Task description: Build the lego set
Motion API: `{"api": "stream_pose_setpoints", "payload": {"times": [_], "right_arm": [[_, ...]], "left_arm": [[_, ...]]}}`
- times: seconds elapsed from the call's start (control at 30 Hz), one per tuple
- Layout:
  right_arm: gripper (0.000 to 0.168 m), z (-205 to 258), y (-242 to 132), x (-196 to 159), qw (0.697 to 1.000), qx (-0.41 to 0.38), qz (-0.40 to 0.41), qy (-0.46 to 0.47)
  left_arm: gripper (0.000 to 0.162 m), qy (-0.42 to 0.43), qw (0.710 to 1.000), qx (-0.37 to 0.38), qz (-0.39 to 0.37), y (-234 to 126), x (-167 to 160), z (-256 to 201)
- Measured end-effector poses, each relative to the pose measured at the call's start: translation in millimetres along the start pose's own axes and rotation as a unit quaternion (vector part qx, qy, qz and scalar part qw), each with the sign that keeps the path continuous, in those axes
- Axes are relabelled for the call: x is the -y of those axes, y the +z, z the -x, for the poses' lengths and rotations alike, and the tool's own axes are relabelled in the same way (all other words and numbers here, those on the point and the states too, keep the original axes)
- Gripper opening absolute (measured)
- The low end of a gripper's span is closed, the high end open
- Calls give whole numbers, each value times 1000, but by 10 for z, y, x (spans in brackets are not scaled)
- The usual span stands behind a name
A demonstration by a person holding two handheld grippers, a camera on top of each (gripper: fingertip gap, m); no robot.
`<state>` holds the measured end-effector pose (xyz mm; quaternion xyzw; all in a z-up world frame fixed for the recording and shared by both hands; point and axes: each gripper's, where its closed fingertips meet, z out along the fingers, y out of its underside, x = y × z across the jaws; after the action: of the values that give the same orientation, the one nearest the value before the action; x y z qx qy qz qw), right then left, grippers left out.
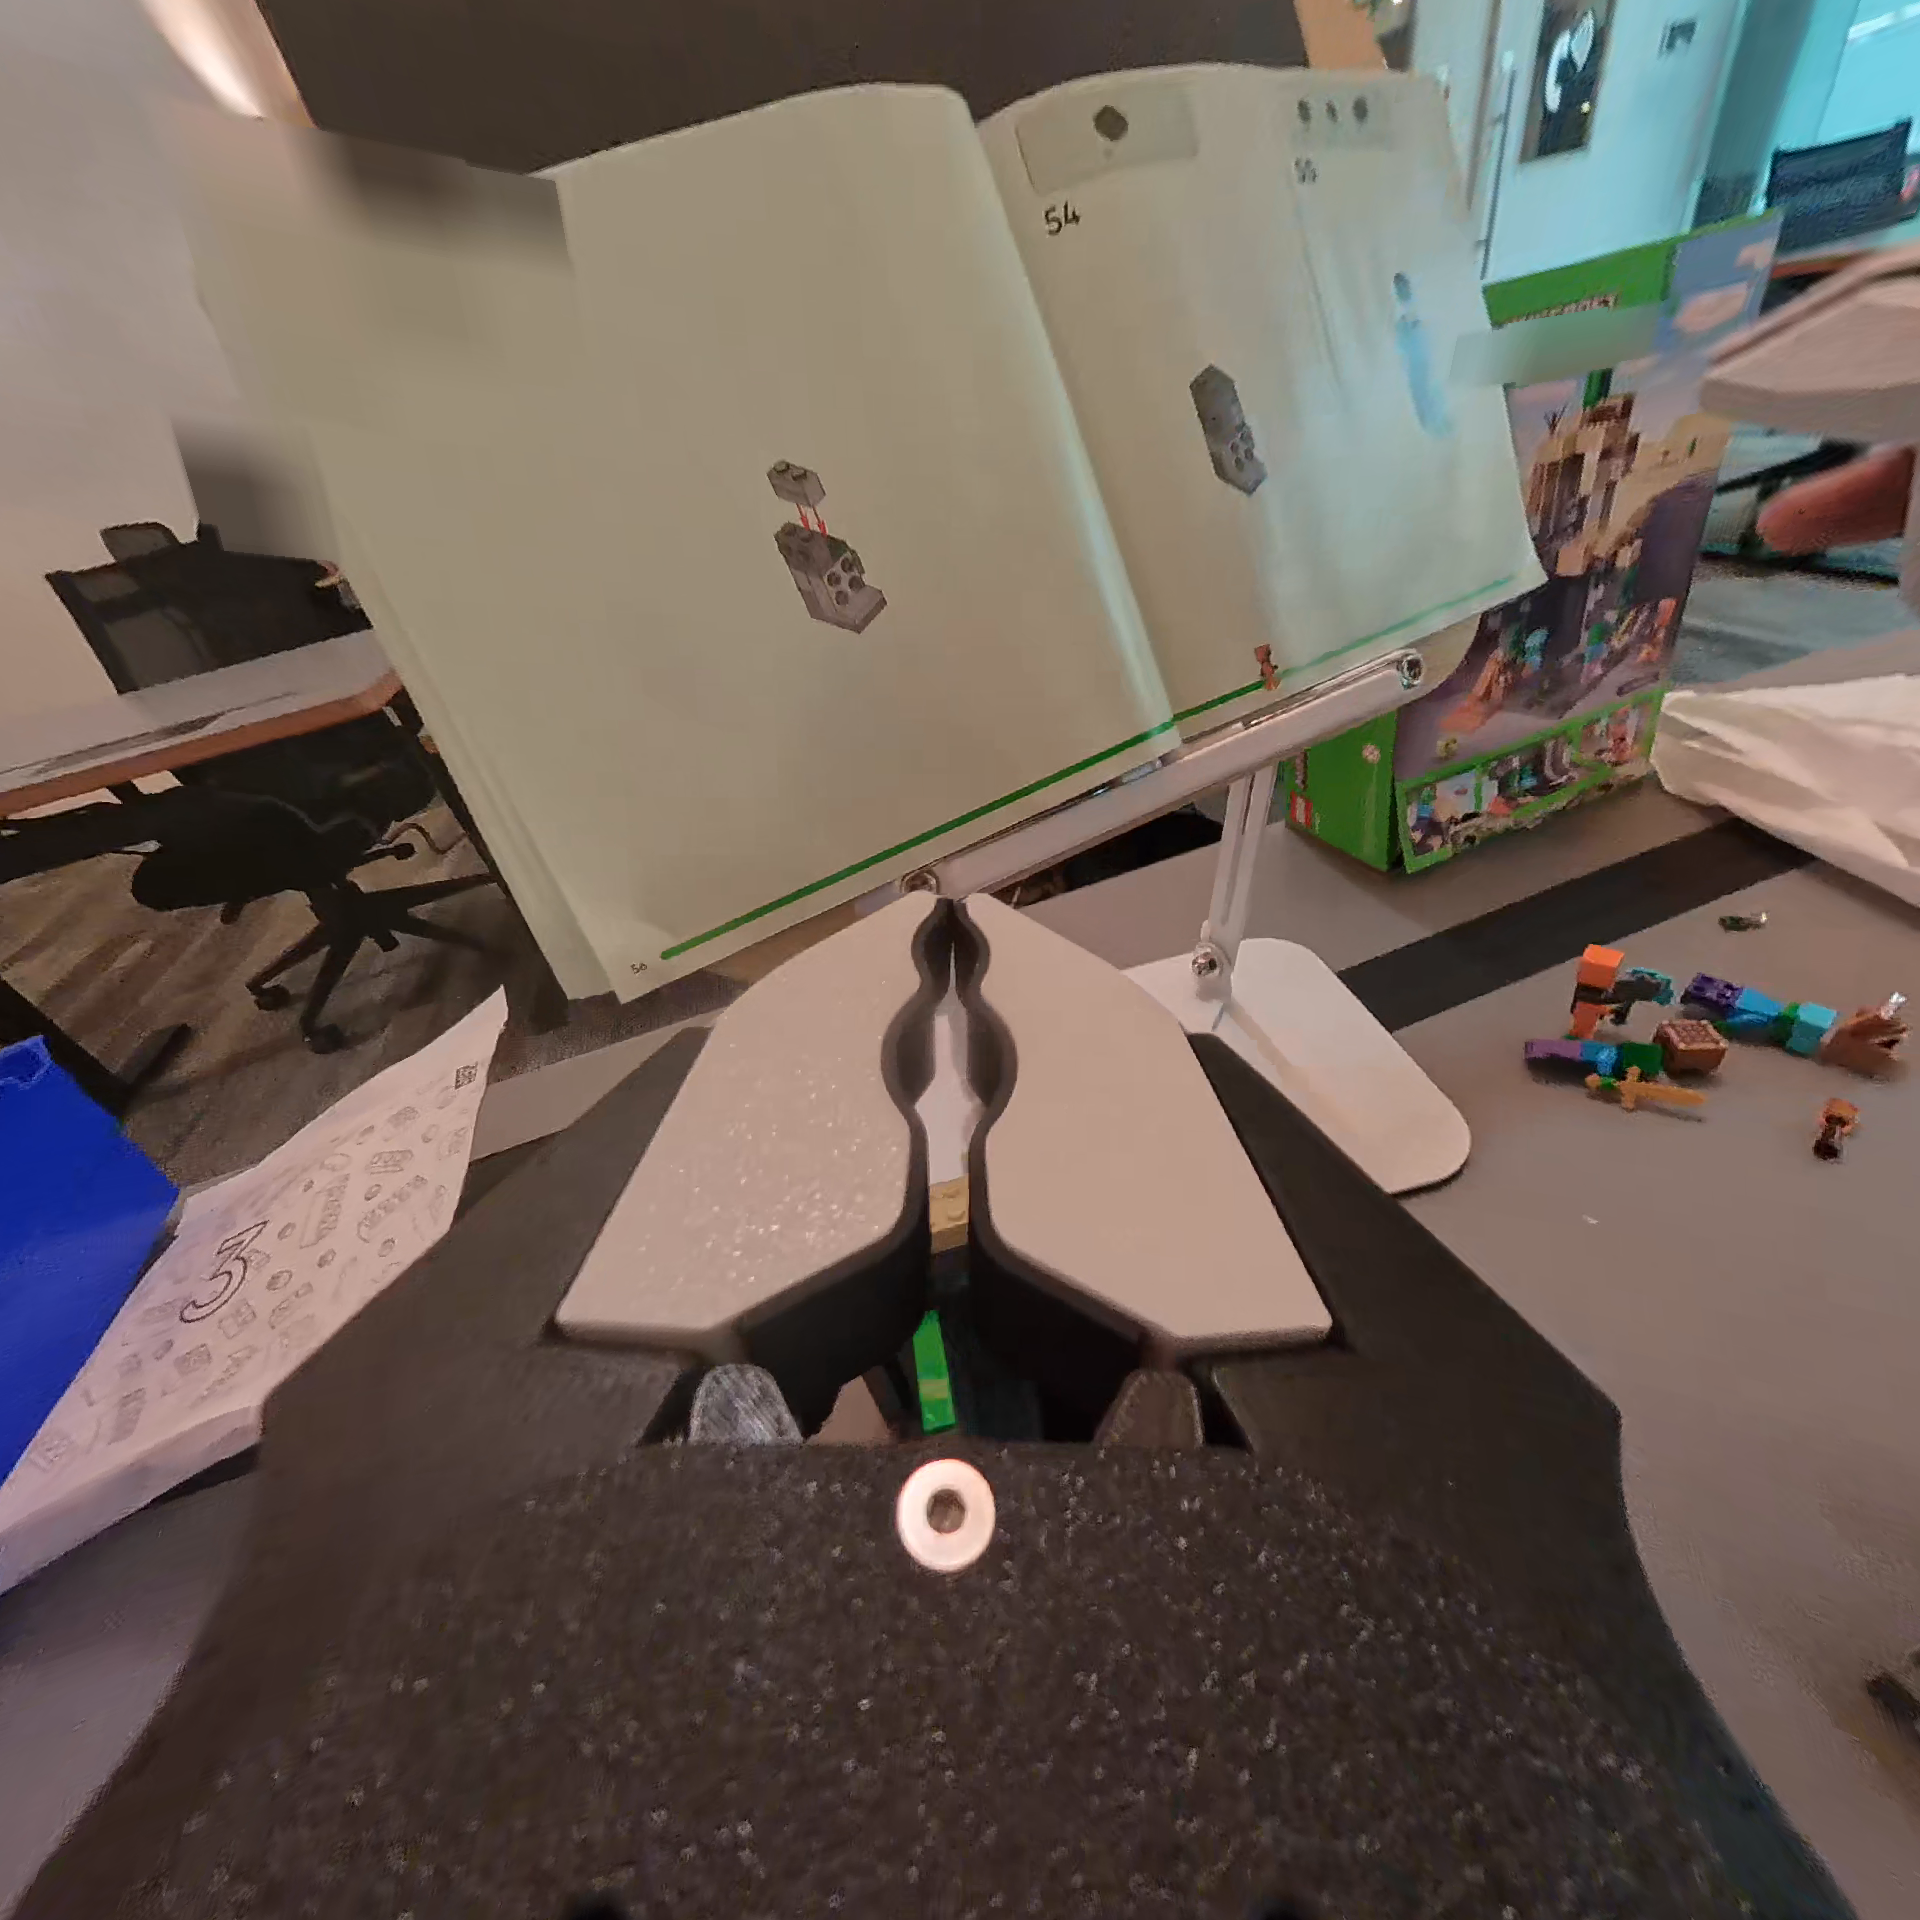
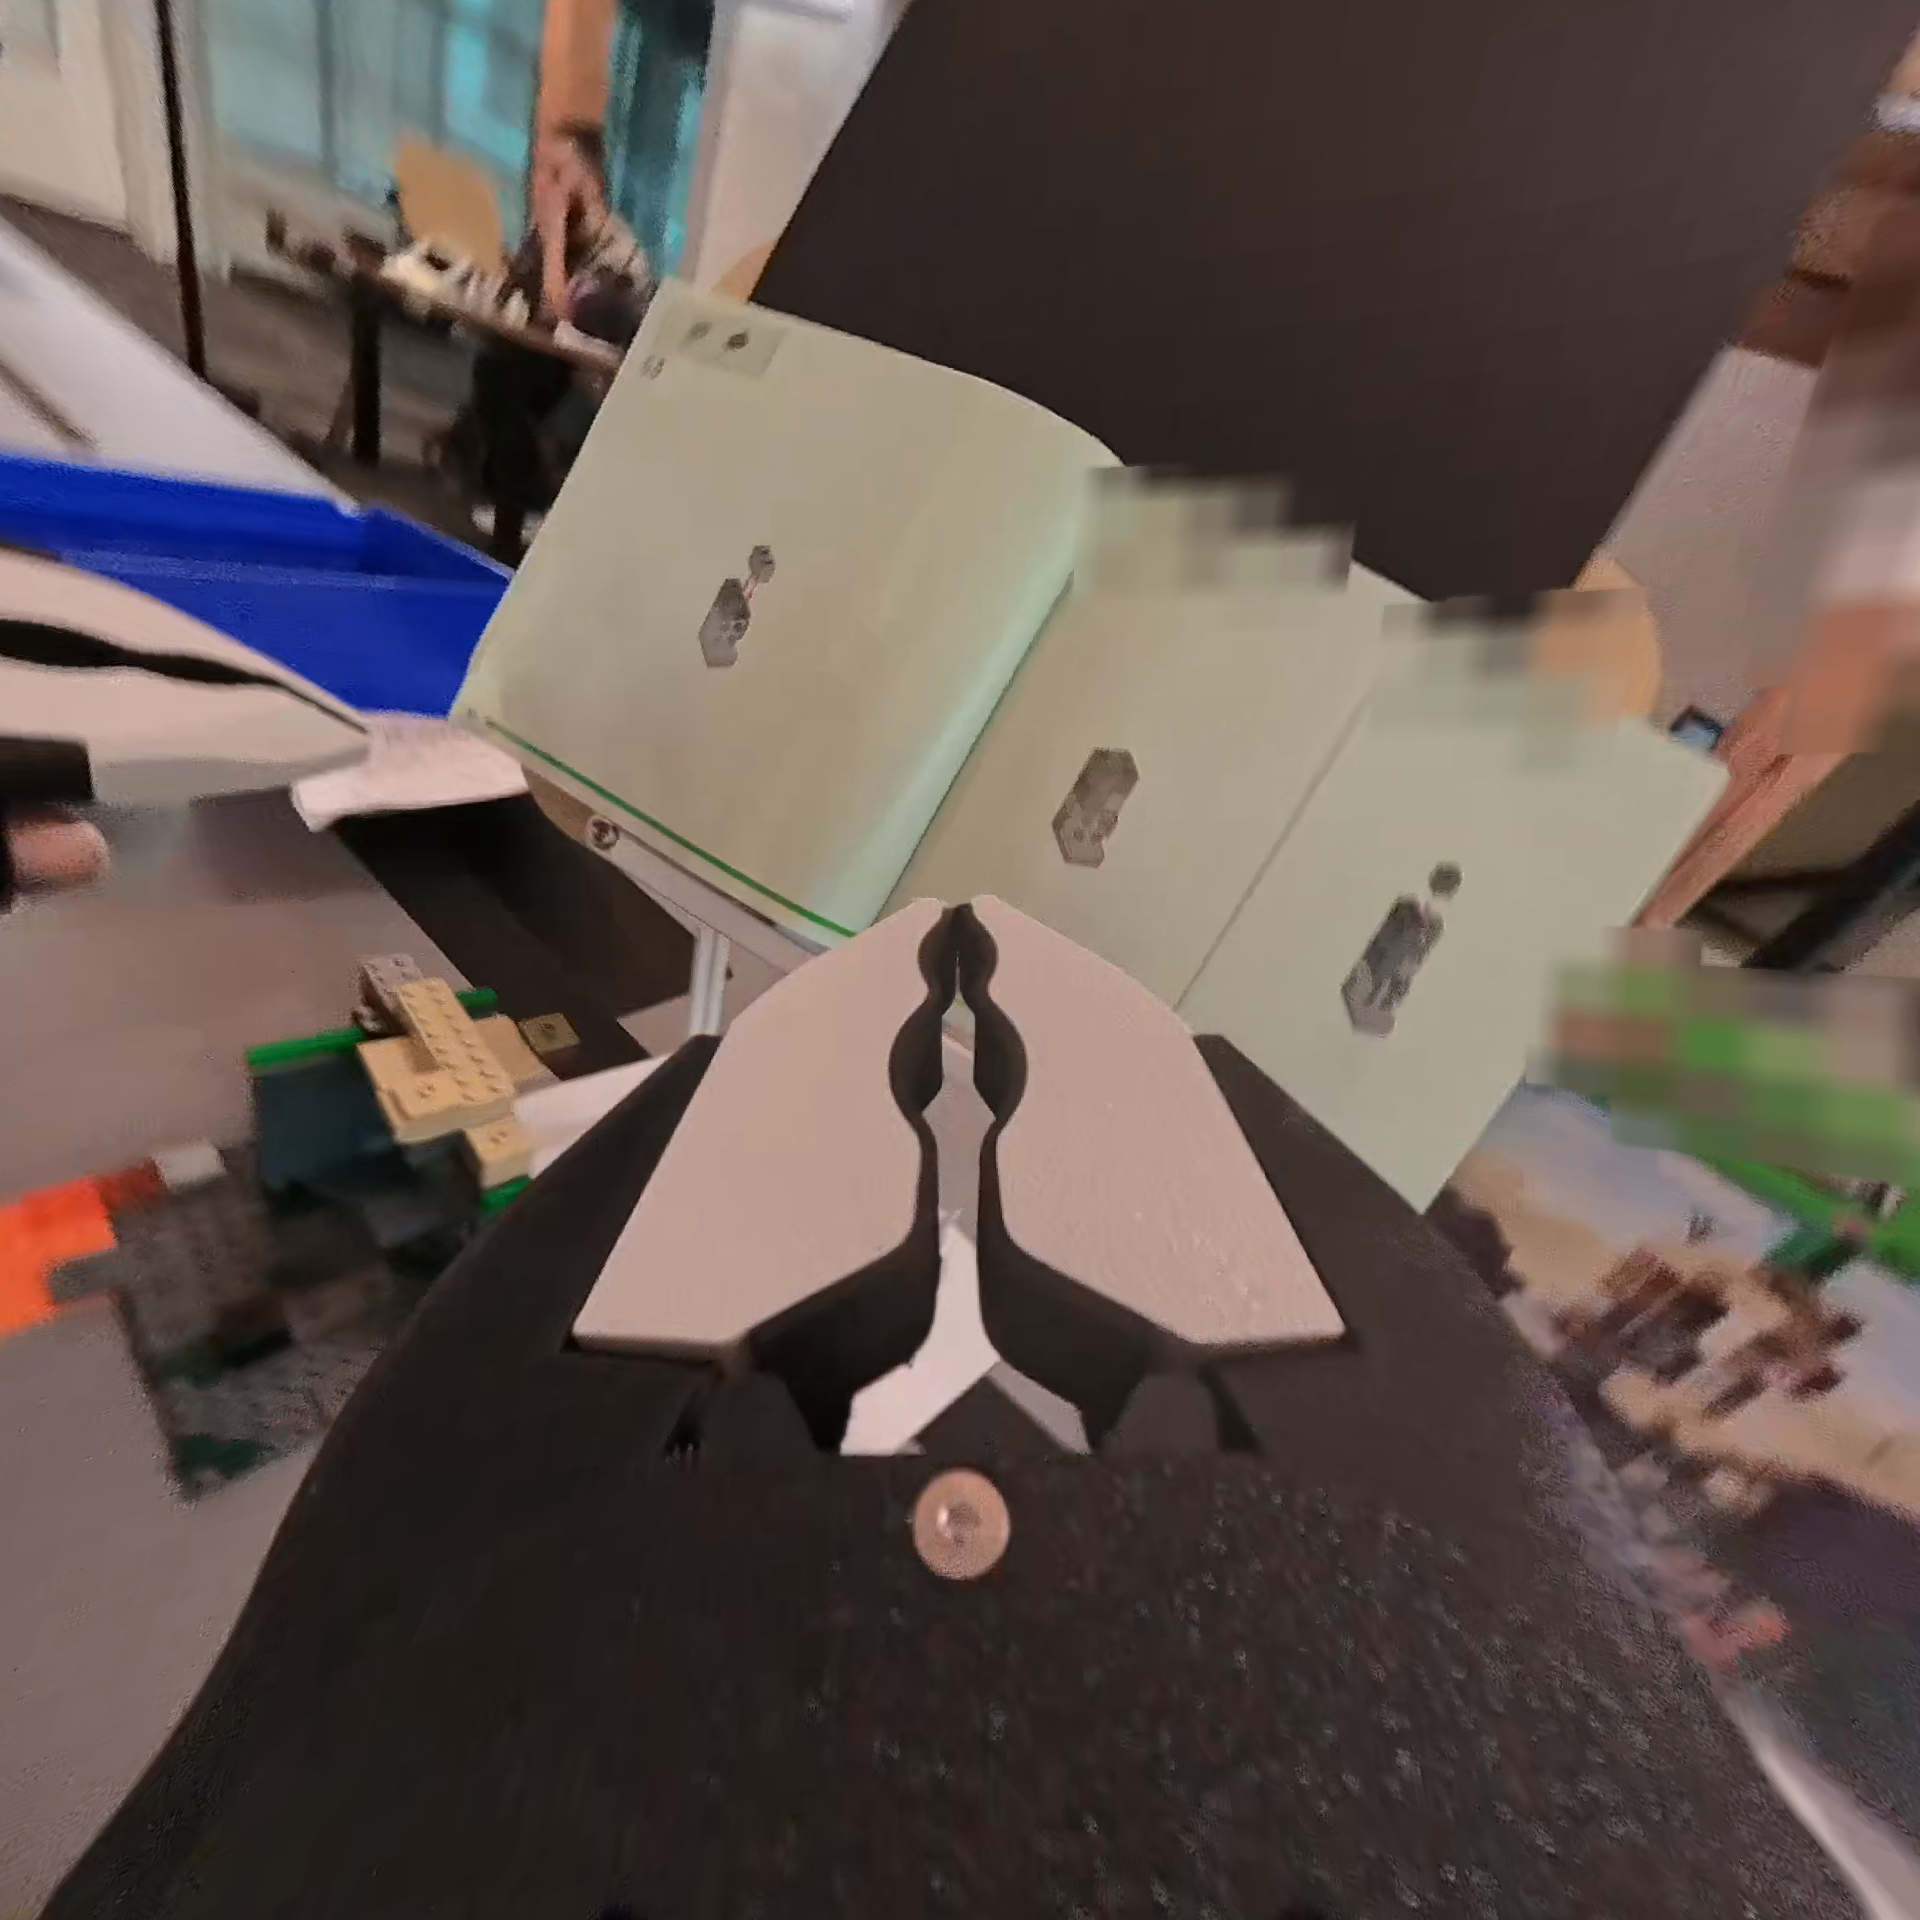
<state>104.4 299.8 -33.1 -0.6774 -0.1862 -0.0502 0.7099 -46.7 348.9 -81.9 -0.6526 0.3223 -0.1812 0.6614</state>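
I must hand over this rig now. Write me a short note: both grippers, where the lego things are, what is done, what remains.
Left gripper: shut; nothing visibly held at its tips. A tan and green piece shows below, between the fingers; whether it is gripped, I cannot tell.
Right gripper: shut, empty.
Instruction booklet: open on its white stand, straight ahead of both grippers.
Partial build: tan plates on dark blocks, on the table left of the right gripper.
Small figures and loose pieces: on the table to the right of the stand.
Lego box: behind the stand.
Done: part of the model is assembled.
Left: the small grey sub-assembly shown on the open pages; no such part is visible yet.
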Motion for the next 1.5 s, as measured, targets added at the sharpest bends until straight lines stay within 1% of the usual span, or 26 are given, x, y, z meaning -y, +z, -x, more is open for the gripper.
{"api": "stream_pose_setpoints", "payload": {"times": [0.13,0.23,0.33,0.47,0.53,0.63,0.7,0.83,1.0,1.27,1.5], "right_arm": [[0,132,-232,-166,996,-19,2,82],[0,280,-359,-267,994,-18,13,108],[0,350,-486,-302,992,-25,5,121],[0,328,-625,-336,989,-42,-46,135],[0,247,-659,-349,988,-59,-51,130],[0,176,-725,-329,982,-65,-71,164],[0,189,-723,-355,979,-62,-71,178],[0,339,-666,-341,981,-35,-66,177],[0,489,-632,-299,988,-25,-57,139],[0,513,-610,-314,988,-28,-54,143],[0,443,-670,-245,986,-31,-61,149]], "left_arm": [[0,-2,1000,5,-13,-76,19,-130],[0,-17,1000,9,-20,-150,4,-194],[0,-26,999,13,-31,-233,-43,-240],[0,5,998,32,-56,-309,-76,-269],[0,20,997,46,-63,-320,-79,-248],[0,14,996,57,-72,-337,-65,-198],[0,10,996,62,-69,-336,-79,-161],[0,-1,996,70,-63,-349,-79,-67],[0,-21,995,80,-53,-344,-122,69],[0,-42,995,80,-39,-283,-235,133],[0,-35,995,78,-42,-301,-208,75]]}}
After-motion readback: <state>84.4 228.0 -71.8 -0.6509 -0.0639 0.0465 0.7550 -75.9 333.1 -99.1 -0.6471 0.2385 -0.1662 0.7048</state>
